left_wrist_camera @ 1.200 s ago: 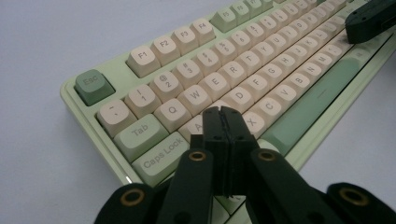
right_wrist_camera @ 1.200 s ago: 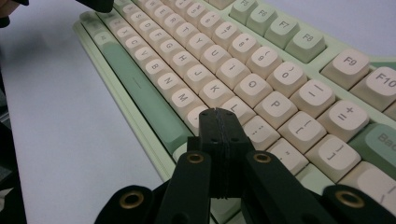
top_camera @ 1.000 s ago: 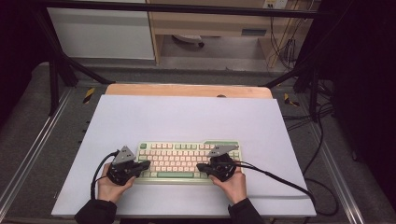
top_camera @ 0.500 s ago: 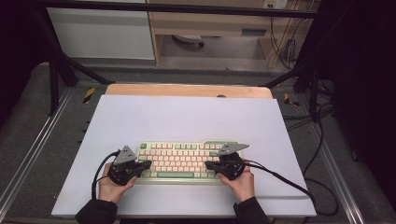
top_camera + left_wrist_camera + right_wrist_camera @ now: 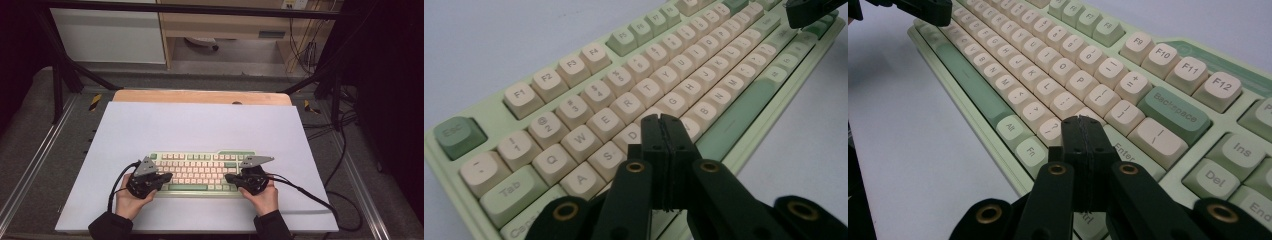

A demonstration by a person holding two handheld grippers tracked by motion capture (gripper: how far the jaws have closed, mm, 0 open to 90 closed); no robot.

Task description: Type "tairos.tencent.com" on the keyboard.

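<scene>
Lying near the table's (image 5: 200, 125) front edge, the keyboard (image 5: 200, 172) sits under both grippers: left gripper (image 5: 167, 177) over its left keys, right gripper (image 5: 229, 178) over its right keys, jaws pressed together, gripping nothing

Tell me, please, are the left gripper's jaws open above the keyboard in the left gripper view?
No, the left gripper has its two black jaws pressed flat together, with nothing between them, above the keyboard.

Count on the tabletop (image 5: 200, 125): one keyboard (image 5: 200, 172), pale green with cream keys. One white sheet (image 5: 150, 125) covers the surface. Two tongs present: left tongs (image 5: 167, 176) and right tongs (image 5: 229, 178), each with one trailing cable. Two hands in view. Two yellow-and-black markers lie outside the sheet, one per side.
</scene>
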